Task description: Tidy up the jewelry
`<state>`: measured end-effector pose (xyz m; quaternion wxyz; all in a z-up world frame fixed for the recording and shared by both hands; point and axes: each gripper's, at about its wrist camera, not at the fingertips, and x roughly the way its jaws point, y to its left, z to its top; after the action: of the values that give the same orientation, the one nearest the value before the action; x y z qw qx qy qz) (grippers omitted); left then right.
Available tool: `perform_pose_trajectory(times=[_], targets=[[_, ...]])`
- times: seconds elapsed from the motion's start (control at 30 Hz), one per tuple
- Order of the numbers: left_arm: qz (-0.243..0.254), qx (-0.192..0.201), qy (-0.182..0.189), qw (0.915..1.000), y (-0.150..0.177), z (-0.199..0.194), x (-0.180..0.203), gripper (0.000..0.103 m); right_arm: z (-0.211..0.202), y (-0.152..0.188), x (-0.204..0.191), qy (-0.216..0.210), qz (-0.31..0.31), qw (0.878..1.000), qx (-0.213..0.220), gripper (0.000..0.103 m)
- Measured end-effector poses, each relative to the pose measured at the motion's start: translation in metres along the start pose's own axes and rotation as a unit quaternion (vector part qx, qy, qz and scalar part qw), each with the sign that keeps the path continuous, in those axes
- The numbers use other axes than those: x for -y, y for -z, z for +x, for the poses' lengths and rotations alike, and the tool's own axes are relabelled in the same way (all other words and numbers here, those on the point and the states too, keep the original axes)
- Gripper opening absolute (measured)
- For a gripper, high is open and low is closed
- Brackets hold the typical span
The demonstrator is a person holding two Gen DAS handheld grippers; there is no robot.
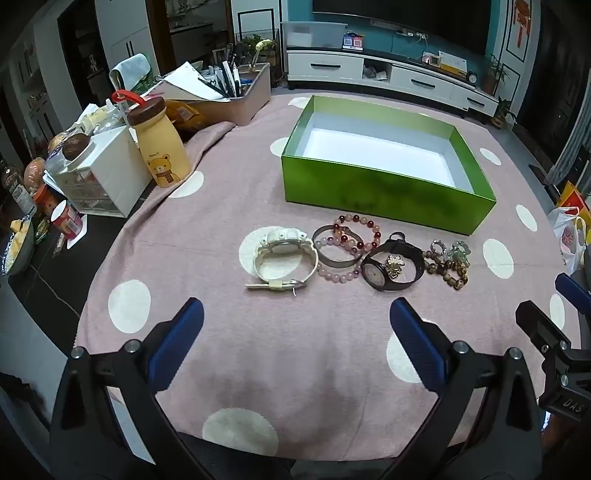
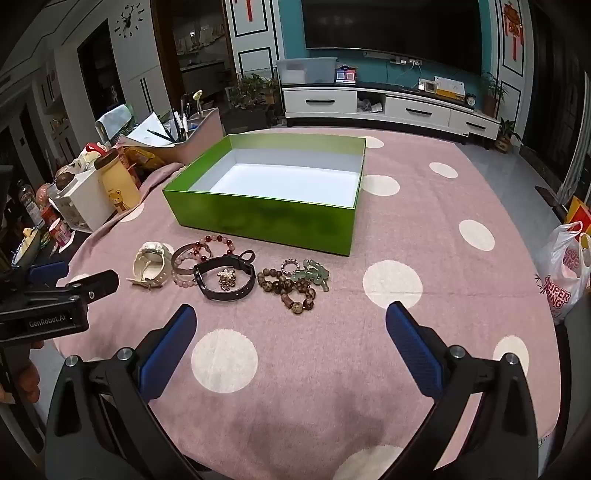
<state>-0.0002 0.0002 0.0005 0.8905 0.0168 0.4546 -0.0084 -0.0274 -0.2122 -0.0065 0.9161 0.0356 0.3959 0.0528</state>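
A living room with a TV (image 2: 391, 26) on a teal wall and a white cabinet (image 2: 388, 107) lies behind a round table under a pink cloth (image 1: 295, 350) with white dots. On the cloth stands a green box (image 1: 384, 192), open-topped, its inside white and bare. In front of the box, near it but apart, the jewelry lies in a row. At the left end is a white watch (image 1: 280, 258), chunky, its strap buckled into a loop. Just beside it a metal bangle (image 1: 338, 247) overlaps two bead bracelets, one of red and pink beads (image 1: 356, 230), one of pale pink beads (image 1: 338, 275). Next comes a black watch (image 1: 391, 267) with a small gold charm (image 1: 393, 264) lying inside its loop. At the right end a brown bead bracelet (image 1: 447, 267) touches a cluster of green stone pieces (image 2: 312, 275) and a small sparkly ring (image 2: 290, 266). Left of the cloth stands a yellow bottle (image 1: 160, 144) with a bear.

The left gripper (image 1: 295, 317) hangs over the cloth short of the row, jaws spread wide, holding nothing. The right gripper (image 2: 291, 323) hangs likewise, jaws wide apart.
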Motion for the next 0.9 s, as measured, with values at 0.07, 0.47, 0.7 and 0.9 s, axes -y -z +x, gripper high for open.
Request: perform_pose_trajectory(times=[0.07, 0.47, 0.7, 0.9], targets=[[-0.002, 0.003, -0.002, 1.0, 0.0, -0.002, -0.001, 0.101, 0.0, -0.001, 0.0, 0.001, -0.003, 1.0, 0.0, 0.102], [0.012, -0.005, -0.001, 0.9999, -0.009, 0.009, 0.007, 0.101, 0.005, -0.003, 0.003, 0.003, -0.007, 1.0, 0.002, 0.102], [0.013, -0.006, -0.001, 0.9999, -0.009, 0.01, 0.008, 0.101, 0.004, -0.009, 0.003, 0.001, -0.009, 1.0, 0.004, 0.102], [0.013, -0.007, -0.001, 0.9999, -0.009, 0.01, 0.009, 0.101, 0.002, -0.008, 0.003, 0.001, -0.009, 1.0, 0.007, 0.102]])
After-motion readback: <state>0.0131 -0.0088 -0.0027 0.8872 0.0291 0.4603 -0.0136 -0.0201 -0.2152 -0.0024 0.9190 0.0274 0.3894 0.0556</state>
